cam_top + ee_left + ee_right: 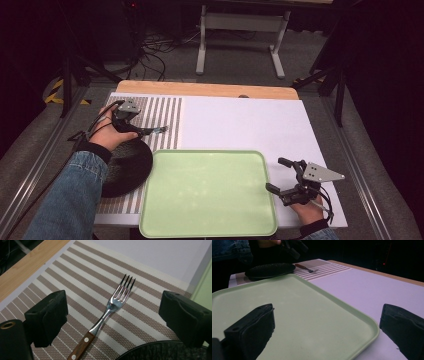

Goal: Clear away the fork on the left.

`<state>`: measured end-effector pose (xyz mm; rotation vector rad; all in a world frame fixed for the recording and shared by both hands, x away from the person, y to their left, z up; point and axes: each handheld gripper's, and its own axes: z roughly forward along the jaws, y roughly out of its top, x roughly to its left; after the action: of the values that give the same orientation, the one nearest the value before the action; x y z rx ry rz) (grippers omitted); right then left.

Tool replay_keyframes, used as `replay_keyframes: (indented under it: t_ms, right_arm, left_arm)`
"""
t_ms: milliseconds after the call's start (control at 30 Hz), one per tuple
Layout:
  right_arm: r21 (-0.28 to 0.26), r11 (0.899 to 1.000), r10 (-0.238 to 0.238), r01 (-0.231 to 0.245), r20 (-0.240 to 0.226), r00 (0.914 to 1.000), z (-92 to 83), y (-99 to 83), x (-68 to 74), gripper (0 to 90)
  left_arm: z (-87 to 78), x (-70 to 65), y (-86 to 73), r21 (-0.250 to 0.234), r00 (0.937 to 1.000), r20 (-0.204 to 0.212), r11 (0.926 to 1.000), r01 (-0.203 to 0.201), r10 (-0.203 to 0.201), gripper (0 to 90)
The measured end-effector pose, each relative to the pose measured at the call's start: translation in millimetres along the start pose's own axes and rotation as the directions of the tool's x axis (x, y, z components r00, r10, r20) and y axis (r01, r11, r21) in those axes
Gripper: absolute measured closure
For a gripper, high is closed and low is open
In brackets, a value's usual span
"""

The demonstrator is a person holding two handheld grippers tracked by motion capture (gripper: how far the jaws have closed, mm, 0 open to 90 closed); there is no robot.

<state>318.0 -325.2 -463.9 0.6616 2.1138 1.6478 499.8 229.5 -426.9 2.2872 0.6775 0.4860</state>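
Both grippers gape. Left gripper [113, 315] hovers above fork [107, 312] on striped placemat [75, 277], beside black plate [162, 351]. Right gripper [324, 332] over green tray [312, 315] edge.

We lose the wooden-handled steel fork [105, 315] at the bottom edge, handle cut off; the round black plate [162, 351] is clipped lower right.

A wooden table [205, 89] carries a white sheet [240, 122], striped placemat [167, 112] and green tray [207, 192].
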Motion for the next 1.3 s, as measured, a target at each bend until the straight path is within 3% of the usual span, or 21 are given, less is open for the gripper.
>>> replay_keyframes:
  t_ms: [500,567,733,867,1033,1067,1300]
  right_arm:
    - [-0.009,1.0,-0.002,0.002,0.002,1.0,-1.7,0.2,0.3,0.7]
    - [-0.007,1.0,-0.002,0.002,0.001,1.0,-1.6,0.0,0.2,0.7]
    - [-0.01,1.0,0.0,0.0,-0.003,1.0,-1.8,0.0,0.1,0.7]
    - [-0.01,1.0,-0.001,0.001,-0.004,1.0,-1.9,-0.1,0.1,0.7]
    - [-0.008,1.0,-0.002,0.002,-0.005,1.0,-1.5,-0.3,0.2,0.7]
    - [-0.01,1.0,-0.002,0.002,-0.002,1.0,-1.5,-0.2,0.4,0.7]
    - [-0.02,1.0,-0.003,0.003,-0.003,1.0,-2.3,0.2,0.7,0.7]
  left_arm:
    - [13.3,14.2,-5.9,0.085,0.999,-0.016,0.9956,-0.041,0.042,18.4]
    - [16.6,17.7,-9.4,0.098,0.9978,0.004,0.993,-0.066,0.066,21.7]
    - [23.4,19.6,-13.3,0.135,0.9973,0.02,0.9882,-0.072,0.07,24.1]
    - [25.4,22.9,-17.1,0.162,0.9978,0.017,0.9846,-0.066,0.064,25.8]
    - [26.6,26.4,-22.1,0.177,0.9994,0.024,0.9839,-0.028,0.024,29.1]
    - [28.8,27.8,-24.9,0.188,0.9996,0.021,0.9821,0.016,-0.021,28.2]
    - [32.7,30.4,-29.4,0.203,0.9993,0.032,0.9792,0.015,-0.021,34.1]
